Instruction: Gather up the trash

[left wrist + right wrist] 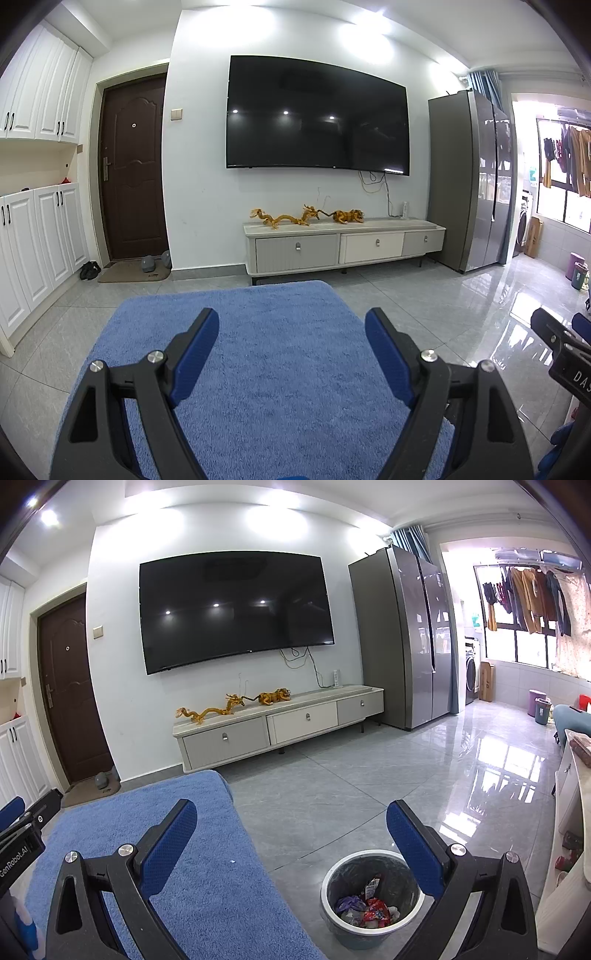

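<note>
Right wrist: bin (373, 919) holds wrappers (375, 912) (right gripper (291, 830) gapes).

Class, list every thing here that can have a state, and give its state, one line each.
Left tongs: open, empty.
Right tongs: open, empty.
Trash bin: lined, holds wrappers.
Television: off.
Front door: shut.
Cabinet drawers: shut.
Refrigerator: shut.

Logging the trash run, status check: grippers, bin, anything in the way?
Left gripper open, empty, over blue rug. Right gripper open, empty. Bin on the floor beside rug, wrappers inside. No loose trash in view, nothing blocking.
</note>
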### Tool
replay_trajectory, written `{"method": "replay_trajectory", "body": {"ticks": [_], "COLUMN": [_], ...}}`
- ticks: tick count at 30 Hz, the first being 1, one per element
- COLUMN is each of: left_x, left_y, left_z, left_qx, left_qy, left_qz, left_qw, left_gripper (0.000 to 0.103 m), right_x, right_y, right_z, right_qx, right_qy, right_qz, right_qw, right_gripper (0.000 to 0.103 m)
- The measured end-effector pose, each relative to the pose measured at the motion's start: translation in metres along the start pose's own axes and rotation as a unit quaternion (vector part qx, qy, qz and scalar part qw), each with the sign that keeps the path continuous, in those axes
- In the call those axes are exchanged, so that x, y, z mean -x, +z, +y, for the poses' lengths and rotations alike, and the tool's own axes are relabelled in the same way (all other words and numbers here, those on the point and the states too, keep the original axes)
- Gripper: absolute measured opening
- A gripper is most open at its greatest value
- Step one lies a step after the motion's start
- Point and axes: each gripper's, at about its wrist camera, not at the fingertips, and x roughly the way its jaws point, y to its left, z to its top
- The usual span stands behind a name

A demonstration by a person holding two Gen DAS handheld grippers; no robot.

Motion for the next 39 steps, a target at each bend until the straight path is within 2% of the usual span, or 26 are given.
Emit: {"method": "replay_trajectory", "body": {"ticks": [39], "left_x": [-0.004], "left_y": [-0.011], "left_z": [0.000], "left_qx": [-0.007], "left_qy": [-0.007], "left_qz": [0.010], "left_qw": [0.9999], "left_gripper": [0.081], "right_x": [0.023], "right_y": [0.000], "right_z": [-0.002], "right_qx": [-0.002], "right_qy": [-0.011], "right_qz": [-0.002], "right_qw": [1.000], "right_gripper": [0.103]}}
